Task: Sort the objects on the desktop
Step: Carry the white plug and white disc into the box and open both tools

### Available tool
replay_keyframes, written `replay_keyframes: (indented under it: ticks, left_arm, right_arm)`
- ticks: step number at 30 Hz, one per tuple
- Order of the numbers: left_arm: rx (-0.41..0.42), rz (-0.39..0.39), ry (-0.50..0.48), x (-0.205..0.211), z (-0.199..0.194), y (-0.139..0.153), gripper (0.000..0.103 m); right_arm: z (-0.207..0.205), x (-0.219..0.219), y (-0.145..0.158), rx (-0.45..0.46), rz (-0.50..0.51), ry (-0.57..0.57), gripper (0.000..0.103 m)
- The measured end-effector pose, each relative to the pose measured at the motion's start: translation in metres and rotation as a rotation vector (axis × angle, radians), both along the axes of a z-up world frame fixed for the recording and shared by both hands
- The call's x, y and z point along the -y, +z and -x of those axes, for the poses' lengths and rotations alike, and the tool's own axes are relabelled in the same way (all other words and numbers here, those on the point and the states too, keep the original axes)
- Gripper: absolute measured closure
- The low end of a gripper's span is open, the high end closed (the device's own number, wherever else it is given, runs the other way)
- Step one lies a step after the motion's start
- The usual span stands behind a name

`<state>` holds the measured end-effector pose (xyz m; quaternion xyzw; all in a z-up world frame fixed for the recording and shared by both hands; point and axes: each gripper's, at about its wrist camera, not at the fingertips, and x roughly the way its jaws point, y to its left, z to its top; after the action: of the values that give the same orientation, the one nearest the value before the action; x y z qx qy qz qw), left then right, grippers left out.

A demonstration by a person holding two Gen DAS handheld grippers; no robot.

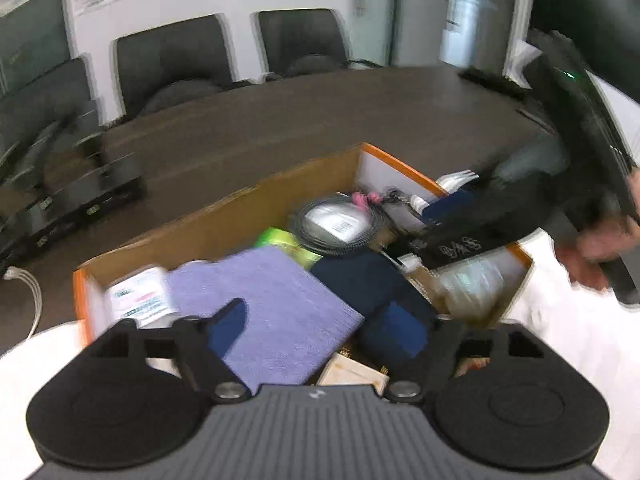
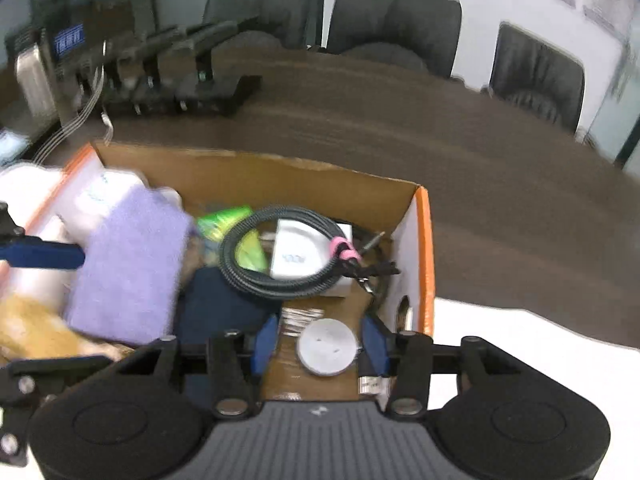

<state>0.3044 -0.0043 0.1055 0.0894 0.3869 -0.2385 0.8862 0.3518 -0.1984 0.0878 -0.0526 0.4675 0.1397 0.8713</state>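
A: Where is the left gripper [image 1: 316,330]?

B: Over the near end of the cardboard box [image 1: 224,216], jaws spread wide and holding nothing. The purple cloth [image 1: 276,304] lies between them, closer to the left finger; a dark blue item [image 1: 372,284] sits under the right finger. Whether either finger touches them, I cannot tell.

A: And the right gripper [image 2: 320,344]?

B: Its jaws stand apart too, empty. Between its blue pads [image 2: 266,340] is a white round disc [image 2: 327,346] lying on the box floor, with a gap to each pad. It is low over the box's near right corner.

A: What else is in the box?

B: A coiled black cable [image 2: 280,256] with a pink tie [image 2: 344,250], resting on a white flat box [image 2: 308,256] toward the far right. A green packet [image 2: 228,220] is beside the coil, and a white bottle with a printed label [image 1: 140,296] is by the left wall, next to the cloth. The picture is blurred, so the label cannot be read.

A: And the box itself?

B: On a white mat [image 2: 532,340] on the brown desk [image 1: 320,120], orange-edged walls upright. Black office chairs [image 1: 176,64] stand along the far side.
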Motion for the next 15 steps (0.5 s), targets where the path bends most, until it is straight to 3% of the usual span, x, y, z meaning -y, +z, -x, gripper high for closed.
replay_keyframes:
  ticks: [2, 6, 9, 12, 15]
  left_arm:
    - [-0.053, 0.031, 0.129, -0.012, -0.007, 0.012, 0.0]
    - [-0.179, 0.04, 0.374, -0.033, -0.015, 0.022, 0.0]
    - [-0.201, -0.01, 0.525, -0.039, -0.007, 0.023, 0.0]
    - [-0.241, -0.018, 0.542, -0.042, 0.007, 0.02, 0.0]
    - [-0.227, -0.014, 0.589, -0.043, 0.026, 0.022, 0.0]
  right_arm:
    - [0.003, 0.004, 0.012, -0.017, -0.039, -0.019, 0.036]
    - [0.013, 0.005, 0.035, -0.066, -0.099, -0.041, 0.024]
    - [0.021, 0.001, 0.043, -0.089, -0.085, -0.054, 0.017]
    - [0.033, 0.0, 0.046, -0.098, -0.068, -0.064, 0.017]
    - [0.05, 0.004, 0.048, -0.109, -0.094, -0.066, 0.017]
